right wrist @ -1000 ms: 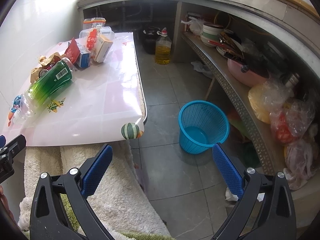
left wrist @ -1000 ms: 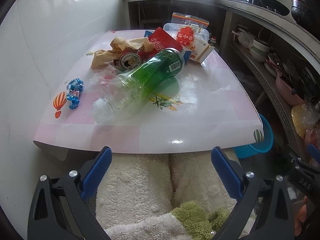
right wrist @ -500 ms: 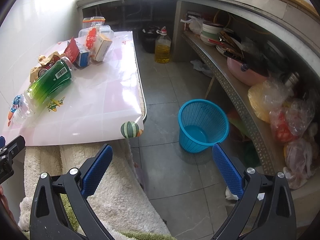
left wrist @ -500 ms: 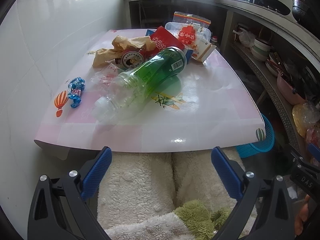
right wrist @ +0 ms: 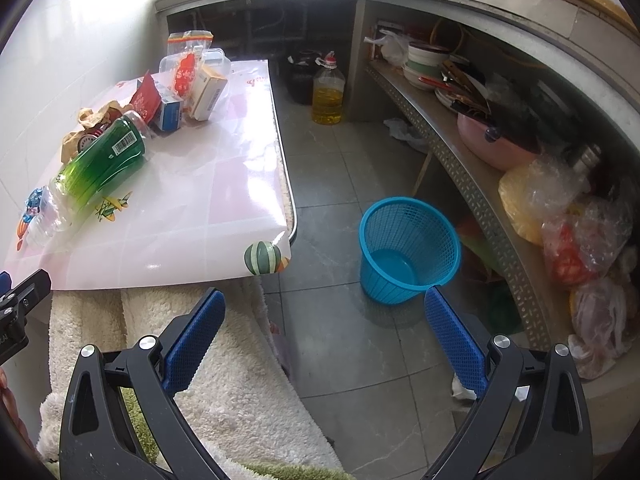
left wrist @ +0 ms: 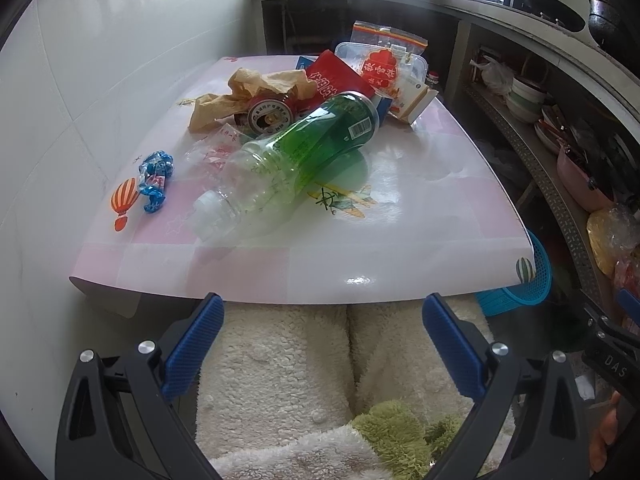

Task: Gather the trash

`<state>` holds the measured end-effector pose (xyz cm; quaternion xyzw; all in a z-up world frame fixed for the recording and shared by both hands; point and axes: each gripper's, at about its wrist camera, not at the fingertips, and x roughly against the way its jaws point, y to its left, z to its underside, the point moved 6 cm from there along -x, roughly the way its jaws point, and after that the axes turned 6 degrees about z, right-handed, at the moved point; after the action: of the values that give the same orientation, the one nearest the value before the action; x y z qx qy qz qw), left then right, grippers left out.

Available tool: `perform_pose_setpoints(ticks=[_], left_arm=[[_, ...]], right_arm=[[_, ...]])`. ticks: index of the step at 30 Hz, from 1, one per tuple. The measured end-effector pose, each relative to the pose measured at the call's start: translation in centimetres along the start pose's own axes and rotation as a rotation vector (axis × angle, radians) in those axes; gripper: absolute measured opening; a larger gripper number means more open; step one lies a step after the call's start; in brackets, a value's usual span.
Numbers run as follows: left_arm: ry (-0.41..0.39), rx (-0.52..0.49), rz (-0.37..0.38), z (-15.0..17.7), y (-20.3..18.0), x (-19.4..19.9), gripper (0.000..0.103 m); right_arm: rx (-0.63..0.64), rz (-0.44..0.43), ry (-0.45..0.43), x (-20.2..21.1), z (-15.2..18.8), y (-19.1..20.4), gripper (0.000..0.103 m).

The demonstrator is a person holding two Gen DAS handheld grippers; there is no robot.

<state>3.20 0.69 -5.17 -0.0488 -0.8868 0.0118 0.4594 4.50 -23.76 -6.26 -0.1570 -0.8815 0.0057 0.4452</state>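
Note:
A green plastic bottle lies on its side on the pink table. Behind it lie crumpled brown paper, a round tin, a red packet and a small carton. A blue candy wrapper lies at the left. My left gripper is open and empty, just short of the table's near edge. My right gripper is open and empty above the floor, with the blue mesh basket ahead of it. The bottle also shows in the right wrist view.
A white tiled wall runs along the table's left. A fluffy white cover lies below the near edge. Shelves with bowls and bags line the right. An oil bottle stands on the floor.
The left gripper has moved slightly toward the table. The right gripper has hardly moved. Nothing on the table has shifted.

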Motion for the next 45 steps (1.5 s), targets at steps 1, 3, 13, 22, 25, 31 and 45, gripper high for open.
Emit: perform_pose_setpoints(ticks=[1, 3, 13, 22, 25, 31, 45], left_arm=[[0.001, 0.002, 0.001, 0.0, 0.1, 0.0, 0.097], [0.003, 0.003, 0.001, 0.0, 0.2, -0.1, 0.097], [0.004, 0.004, 0.001, 0.0, 0.3, -0.1, 0.097], [0.011, 0.008, 0.000, 0.1, 0.6, -0.4, 0.097], [0.011, 0.007, 0.000, 0.0, 0.6, -0.5, 0.097], [0.008, 0.007, 0.009, -0.1, 0.6, -0.6, 0.097], [-0.093, 0.023, 0.038, -2.8, 2.6, 0.3, 0.097]], right_arm=[[0.000, 0.001, 0.000, 0.0, 0.0, 0.0, 0.095], [0.001, 0.001, 0.000, 0.0, 0.0, 0.0, 0.095], [0.001, 0.001, -0.001, 0.1, -0.1, 0.0, 0.095], [-0.002, 0.000, 0.001, 0.1, -0.3, 0.1, 0.095], [-0.002, -0.001, 0.004, 0.0, -0.3, 0.1, 0.095], [-0.012, -0.011, 0.010, -0.3, -0.4, -0.2, 0.095], [0.015, -0.084, -0.024, -1.3, -3.4, 3.1, 0.095]])
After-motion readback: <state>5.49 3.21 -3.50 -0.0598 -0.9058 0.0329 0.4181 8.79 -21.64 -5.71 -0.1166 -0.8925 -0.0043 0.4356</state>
